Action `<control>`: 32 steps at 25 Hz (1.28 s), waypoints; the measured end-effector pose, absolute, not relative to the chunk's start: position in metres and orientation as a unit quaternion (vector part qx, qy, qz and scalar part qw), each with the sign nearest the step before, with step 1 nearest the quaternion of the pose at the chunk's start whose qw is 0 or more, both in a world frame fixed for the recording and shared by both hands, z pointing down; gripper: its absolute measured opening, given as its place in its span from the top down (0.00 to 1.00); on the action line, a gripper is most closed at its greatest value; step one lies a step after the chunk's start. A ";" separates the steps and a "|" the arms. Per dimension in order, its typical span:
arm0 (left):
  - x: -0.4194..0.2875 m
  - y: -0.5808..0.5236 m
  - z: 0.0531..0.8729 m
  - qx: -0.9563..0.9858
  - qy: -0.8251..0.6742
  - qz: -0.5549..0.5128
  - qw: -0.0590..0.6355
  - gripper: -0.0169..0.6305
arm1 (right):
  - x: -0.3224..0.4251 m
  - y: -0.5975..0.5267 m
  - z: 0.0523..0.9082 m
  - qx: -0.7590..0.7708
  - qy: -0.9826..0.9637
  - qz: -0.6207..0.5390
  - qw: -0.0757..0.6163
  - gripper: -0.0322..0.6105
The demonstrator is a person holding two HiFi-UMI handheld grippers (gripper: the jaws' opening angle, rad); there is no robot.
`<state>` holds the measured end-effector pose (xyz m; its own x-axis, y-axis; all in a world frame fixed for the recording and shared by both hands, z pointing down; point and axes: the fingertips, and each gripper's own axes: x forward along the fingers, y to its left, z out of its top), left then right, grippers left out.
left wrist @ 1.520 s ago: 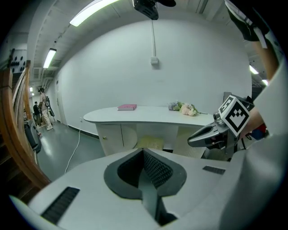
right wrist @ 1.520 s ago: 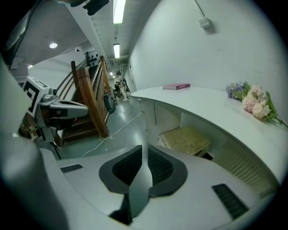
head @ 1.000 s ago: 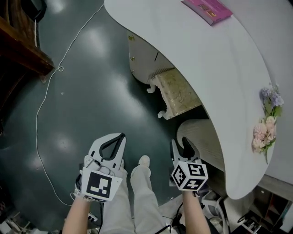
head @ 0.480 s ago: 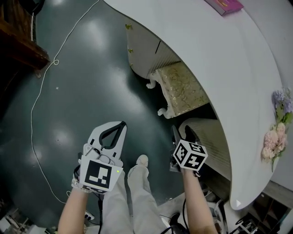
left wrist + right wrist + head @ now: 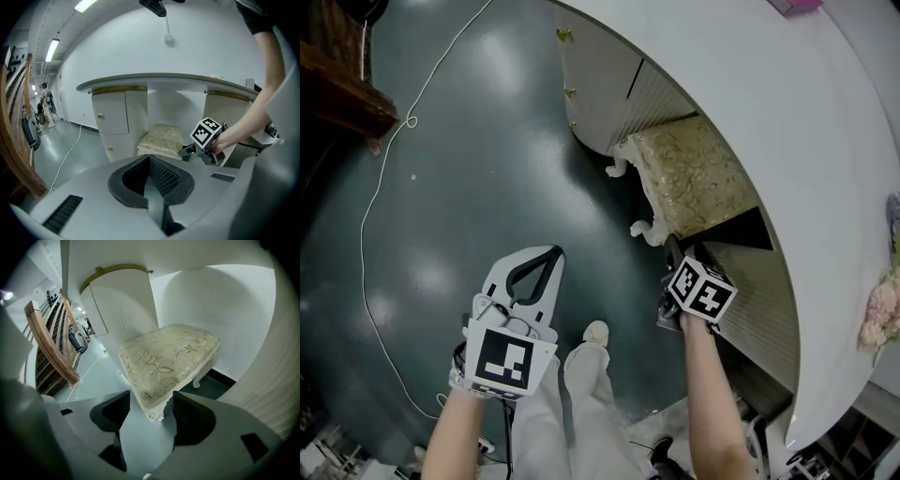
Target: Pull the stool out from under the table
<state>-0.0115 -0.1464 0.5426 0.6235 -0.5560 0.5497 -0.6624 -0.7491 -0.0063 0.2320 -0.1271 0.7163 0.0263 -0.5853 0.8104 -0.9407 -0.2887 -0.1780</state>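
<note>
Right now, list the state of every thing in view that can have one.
stool, upright, tucked under the table.
left tool, shut, empty.
right tool, open, jaws just been opening; stool corner between them, ungripped.
cabinet door, closed.

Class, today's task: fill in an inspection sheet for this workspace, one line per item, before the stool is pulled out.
Surface: white curved table top over a glossy dark floor.
Job's things: stool with a floral cushion and white carved legs, tucked under the table top.
Clutter: flowers at the table top's right edge.
Grippers: left gripper shut and empty, above the floor; right gripper open, its jaws have just been opening, the stool's near corner framed between them, pads not touching it.
Cables: white cable snaking across the floor, apart from the stool.
Surroundings: white cabinets under the table top; dark wooden furniture at far left.
</note>
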 end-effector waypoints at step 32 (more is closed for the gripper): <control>0.051 -0.211 0.624 0.923 -0.255 0.276 0.078 0.94 | 0.235 -0.144 0.737 0.703 -0.543 0.410 0.206 0.55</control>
<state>0.0508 -0.2108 0.6239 0.7172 -0.4285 0.5495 -0.5150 -0.8572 0.0037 0.2352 -0.1436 0.7366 0.0732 -0.5952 0.8002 -0.9328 -0.3247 -0.1562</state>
